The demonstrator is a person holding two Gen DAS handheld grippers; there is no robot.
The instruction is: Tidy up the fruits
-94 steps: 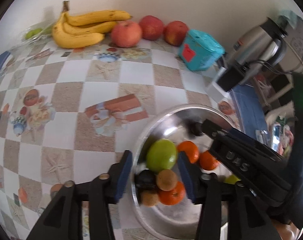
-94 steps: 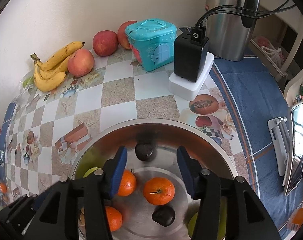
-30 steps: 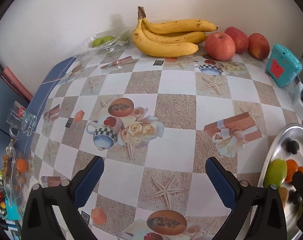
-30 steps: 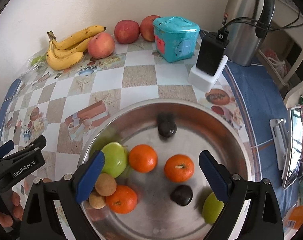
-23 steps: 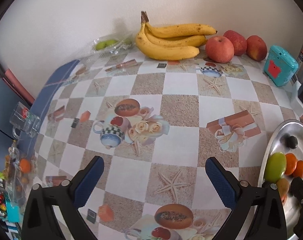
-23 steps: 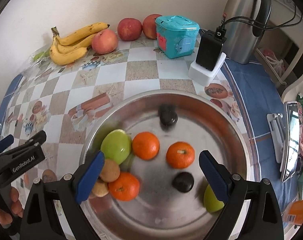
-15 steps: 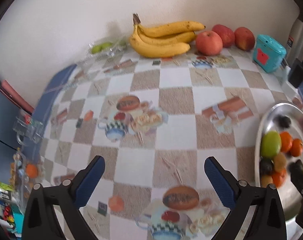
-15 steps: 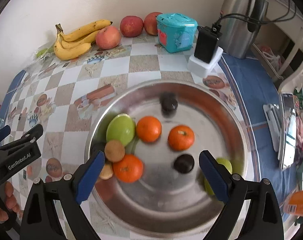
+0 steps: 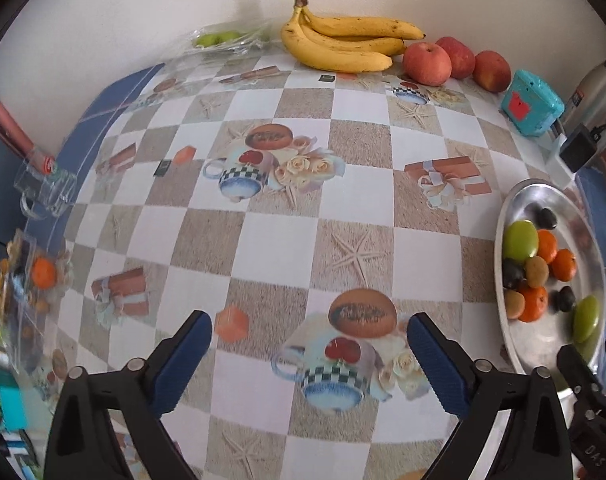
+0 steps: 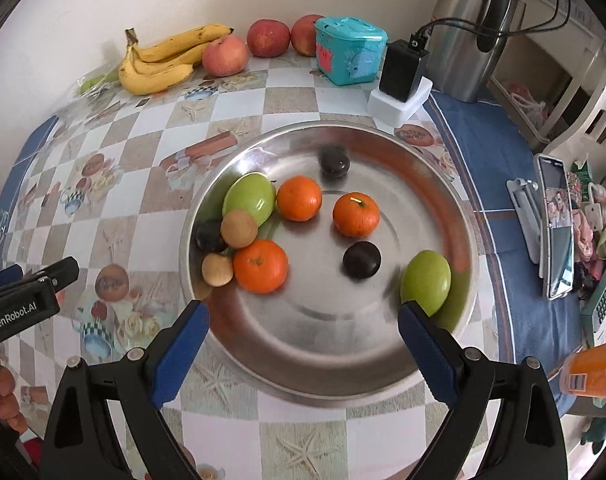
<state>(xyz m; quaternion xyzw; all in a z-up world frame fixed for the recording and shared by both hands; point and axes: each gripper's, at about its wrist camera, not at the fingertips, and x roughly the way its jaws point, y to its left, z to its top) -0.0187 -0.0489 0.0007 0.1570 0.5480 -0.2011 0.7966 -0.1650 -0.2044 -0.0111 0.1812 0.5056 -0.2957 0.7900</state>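
A: Item one, metal bowl (image 10: 383,344): round, shiny steel, standing on the table's right part, right below the right gripper (image 10: 303,344). Contents?

B: Three oranges (image 10: 299,198); two green fruits, one (image 10: 249,198) at the bowl's left, the other (image 10: 425,282) at its right wall; two tan round fruits (image 10: 239,229) touching the left group; three dark ones (image 10: 361,260), kind not discernible.

A: Outside the bowl?

B: Banana bunch (image 9: 343,46) and three red apples (image 9: 427,64) along the far wall, well apart from the bowl. Green fruit in a clear bag (image 9: 227,38) beside the bananas, blurred.

A: Grippers?

B: Right: jaws spread wide, empty, the bowl showing between the blue pads. Left gripper (image 9: 309,360): jaws wide, just been closing slightly, nothing between them, over bare tablecloth (image 9: 263,232) left of the bowl.

A: Cut off or unclear?

B: In the left view the bowl's right edge runs out of frame. Fingers (image 10: 5,404) at the lower left edge, partial.

A: Surroundings?

B: Checked beige-and-white cloth printed with cups, starfish, gifts; blue border. Teal box (image 10: 349,52), black charger on a white base (image 10: 403,80), steel kettle (image 10: 467,36), phone on a stand (image 10: 557,224). Plain cream wall.
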